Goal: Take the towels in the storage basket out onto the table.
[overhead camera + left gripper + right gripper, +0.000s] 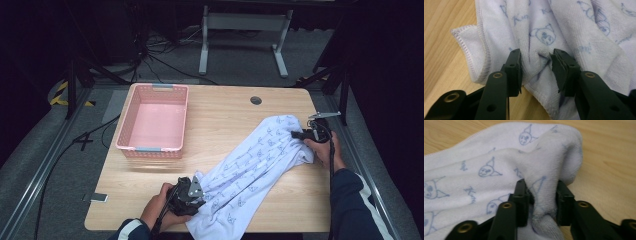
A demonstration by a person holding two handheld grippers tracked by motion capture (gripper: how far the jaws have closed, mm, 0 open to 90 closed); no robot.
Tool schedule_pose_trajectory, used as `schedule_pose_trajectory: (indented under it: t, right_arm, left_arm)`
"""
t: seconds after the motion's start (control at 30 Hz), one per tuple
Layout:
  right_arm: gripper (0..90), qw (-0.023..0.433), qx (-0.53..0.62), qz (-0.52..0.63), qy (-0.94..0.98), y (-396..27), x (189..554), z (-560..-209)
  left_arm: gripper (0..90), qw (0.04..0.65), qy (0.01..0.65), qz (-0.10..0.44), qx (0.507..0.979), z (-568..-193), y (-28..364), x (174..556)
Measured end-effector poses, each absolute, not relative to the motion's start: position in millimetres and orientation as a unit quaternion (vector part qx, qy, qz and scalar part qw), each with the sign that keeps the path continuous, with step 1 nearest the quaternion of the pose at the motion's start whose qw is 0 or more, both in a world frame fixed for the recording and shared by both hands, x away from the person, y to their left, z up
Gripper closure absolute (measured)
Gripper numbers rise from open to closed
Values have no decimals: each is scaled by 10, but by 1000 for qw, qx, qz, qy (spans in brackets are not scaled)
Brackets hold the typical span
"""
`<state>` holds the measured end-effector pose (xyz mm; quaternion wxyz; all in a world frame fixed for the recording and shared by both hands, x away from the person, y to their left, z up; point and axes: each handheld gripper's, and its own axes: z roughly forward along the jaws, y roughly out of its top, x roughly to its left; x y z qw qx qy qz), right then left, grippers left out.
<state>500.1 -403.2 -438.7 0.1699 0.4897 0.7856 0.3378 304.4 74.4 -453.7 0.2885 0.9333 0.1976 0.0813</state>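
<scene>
Tongs first: the left gripper (536, 66) has towel bunched between its jaws, barely pinched, and the right gripper (541, 195) squeezes a thick fold. The towel (255, 160) lies across the table (220, 115). It looks soft, light and floppy, so grab edges.

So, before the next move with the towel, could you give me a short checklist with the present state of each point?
1. Right gripper pinches a thick fold of the towel between its pads: ok.
2. Left gripper has a fold between its jaws, but firm pinch: cannot tell.
3. The two grips sit at opposite ends of the towel: ok.
4. Towel is flat: not ok, it lies bunched and wrinkled.
5. Pink basket stands apart from the towel: ok.
6. Towel lies fully on the table: not ok, its near end reaches the front edge.
</scene>
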Motion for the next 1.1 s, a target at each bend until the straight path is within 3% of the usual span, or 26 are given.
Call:
schedule_pose_trajectory:
  t: [0.23, 0.47, 0.73, 0.83, 0.97, 1.1]
  right_arm:
    - [744, 233, 404, 363, 807, -3684, 4772, -4060]
    - [736, 220, 260, 380, 860, -3042, 4283, -3815]
    - [720, 167, 140, 326, 920, -2362, 3715, -4093]
    - [663, 141, 132, 317, 928, -2255, 3564, -4209]
    - [481, 96, 121, 325, 933, -2216, 3429, -4228]
    - [466, 94, 111, 348, 926, -2313, 3334, -4013]
  left_arm:
    - [592, 290, 204, 82, 931, -4539, 720, 3053]
    - [582, 286, 209, 85, 931, -4537, 699, 3035]
    - [561, 288, 206, 88, 931, -4539, 678, 3029]
    - [513, 315, 210, 114, 919, -4511, 678, 3017]
    - [478, 362, 215, 133, 897, -4427, 679, 3113]
    - [475, 360, 220, 117, 899, -4466, 665, 3195]
